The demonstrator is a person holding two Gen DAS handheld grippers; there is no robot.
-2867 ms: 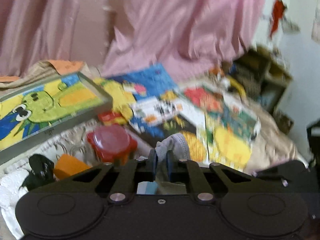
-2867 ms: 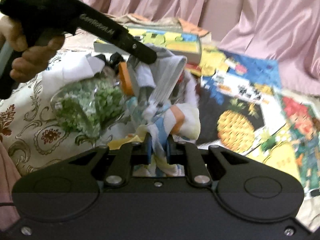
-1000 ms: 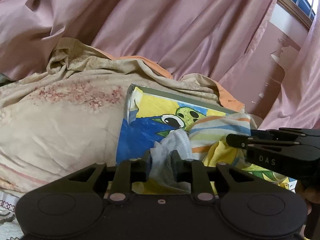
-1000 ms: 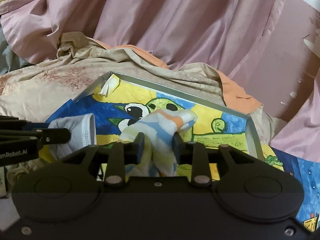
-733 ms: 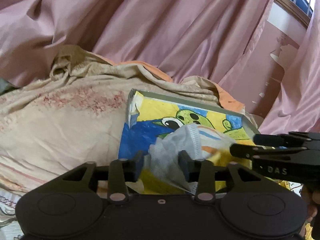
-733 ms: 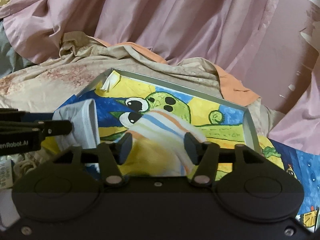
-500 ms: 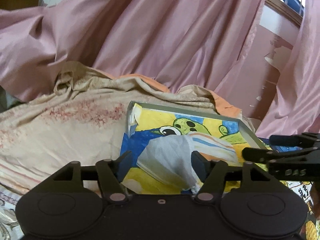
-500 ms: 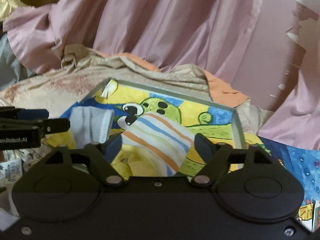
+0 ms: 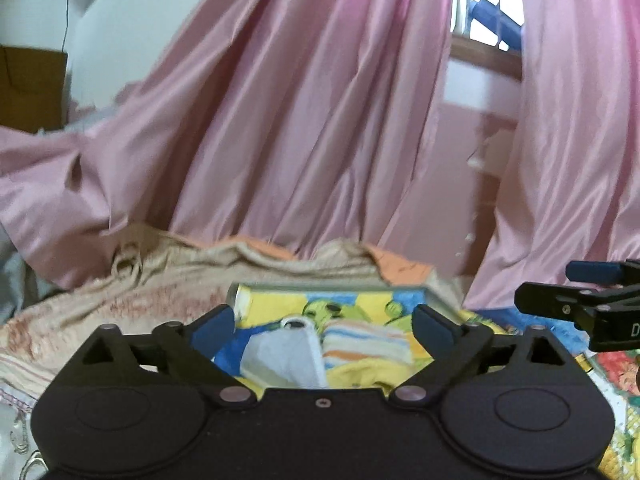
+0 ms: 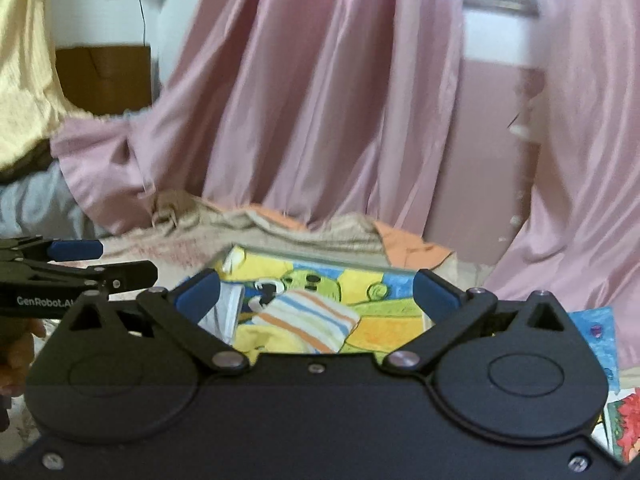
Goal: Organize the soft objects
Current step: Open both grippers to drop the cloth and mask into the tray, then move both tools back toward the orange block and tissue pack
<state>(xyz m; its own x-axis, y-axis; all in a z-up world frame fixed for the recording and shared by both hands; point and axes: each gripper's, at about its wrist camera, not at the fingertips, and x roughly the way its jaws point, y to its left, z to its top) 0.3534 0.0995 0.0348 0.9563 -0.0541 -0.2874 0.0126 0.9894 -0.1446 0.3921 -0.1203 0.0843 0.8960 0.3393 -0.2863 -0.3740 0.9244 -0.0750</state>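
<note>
1. Striped cloth (image 10: 308, 314) and grey cloth (image 9: 282, 354) lay in cartoon box (image 10: 384, 270), lower centre.
2. Left gripper (image 9: 322, 324), right gripper (image 10: 316, 286): jaws opening, empty.
3. Likely light, limp; best pinched at a fold.

My left gripper (image 9: 322, 326) has its jaws spread wide and opening further, nothing pinched between its blue pads (image 9: 212, 326). My right gripper (image 10: 316, 294) is the same: jaws wide, opening, nothing pressed between them. Both point slightly downward, side by side. Each shows at the edge of the other's view. A hand (image 10: 18, 354) is on the left gripper's grip
</note>
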